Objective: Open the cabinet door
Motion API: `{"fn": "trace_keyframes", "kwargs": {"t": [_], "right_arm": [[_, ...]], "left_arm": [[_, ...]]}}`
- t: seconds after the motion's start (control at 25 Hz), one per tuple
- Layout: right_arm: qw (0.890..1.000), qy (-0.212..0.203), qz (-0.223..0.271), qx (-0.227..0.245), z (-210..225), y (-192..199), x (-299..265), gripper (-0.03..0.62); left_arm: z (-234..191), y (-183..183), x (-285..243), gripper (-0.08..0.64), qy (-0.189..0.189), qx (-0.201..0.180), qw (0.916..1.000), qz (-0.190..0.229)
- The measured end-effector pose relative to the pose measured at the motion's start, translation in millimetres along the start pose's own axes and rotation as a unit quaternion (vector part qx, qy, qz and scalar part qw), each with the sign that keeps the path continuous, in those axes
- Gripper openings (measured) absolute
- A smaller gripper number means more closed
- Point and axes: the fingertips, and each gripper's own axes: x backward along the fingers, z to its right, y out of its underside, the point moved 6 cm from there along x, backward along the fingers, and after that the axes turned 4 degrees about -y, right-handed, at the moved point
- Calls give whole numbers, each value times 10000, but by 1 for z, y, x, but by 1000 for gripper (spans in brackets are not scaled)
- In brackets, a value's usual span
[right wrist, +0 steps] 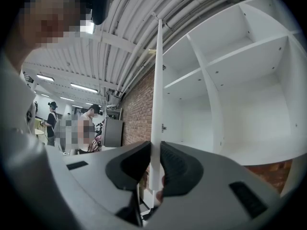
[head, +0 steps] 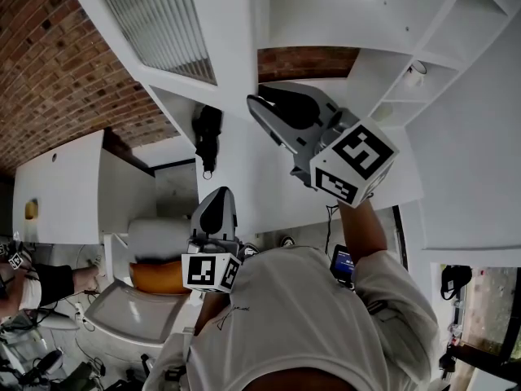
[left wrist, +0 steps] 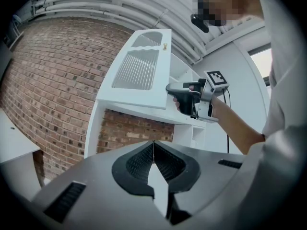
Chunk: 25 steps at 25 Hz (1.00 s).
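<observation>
The white cabinet door (head: 175,23), with a ribbed panel, stands swung out from the cabinet; in the right gripper view its thin edge (right wrist: 157,90) runs straight up between the jaws. My right gripper (head: 256,103) is shut on that edge, pads pressing both faces (right wrist: 156,150). The left gripper view shows it from the side, at the door's (left wrist: 139,75) lower right corner (left wrist: 171,90). My left gripper (head: 216,198) hangs lower and nearer the person, shut with nothing in it (left wrist: 153,150). Bare white shelves (right wrist: 230,80) show inside.
A brick wall (head: 57,63) lies behind and left of the cabinet. A black object (head: 207,137) hangs below the door. A white counter (head: 65,182) and an orange thing (head: 159,277) sit lower left. People (right wrist: 86,123) stand far off.
</observation>
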Motion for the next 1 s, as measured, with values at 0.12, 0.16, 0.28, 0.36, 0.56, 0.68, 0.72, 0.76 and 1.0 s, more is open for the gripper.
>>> {"fn": "trace_keyframes", "kwargs": {"t": [0.12, 0.16, 0.28, 0.36, 0.56, 0.68, 0.72, 0.76, 1.0], "right_arm": [[9999, 120, -24, 34, -10, 0, 0, 67], [9998, 168, -44, 77, -12, -1, -1, 67], [9998, 154, -51, 122, -20, -1, -1, 67], [9999, 64, -52, 152, -26, -2, -1, 67], [9995, -158, -71, 248, -38, -4, -4, 67], [9993, -254, -44, 266, -44, -4, -3, 66], [9992, -293, -37, 270, -46, -4, -3, 66], [9990, -337, -33, 275, -49, -4, -4, 66], [9978, -587, 6, 293, -57, -5, -7, 66]], "left_arm": [[-1, 0, -2, 17, 21, -1, 10000, -4], [-1, 0, -2, 17, 29, -5, 10000, -2], [-2, -1, -3, 17, 37, -2, 10000, 7], [-3, -1, -2, 17, 43, 6, 10000, 12], [-4, -2, -2, 17, 28, 16, 10000, 27], [-4, -3, 0, 17, 39, 9, 10000, 29], [-4, -3, 1, 17, 40, 6, 10000, 33], [-4, -3, 2, 17, 38, 7, 10000, 38], [-6, -3, 6, 17, -39, 17, 10000, 38]]}}
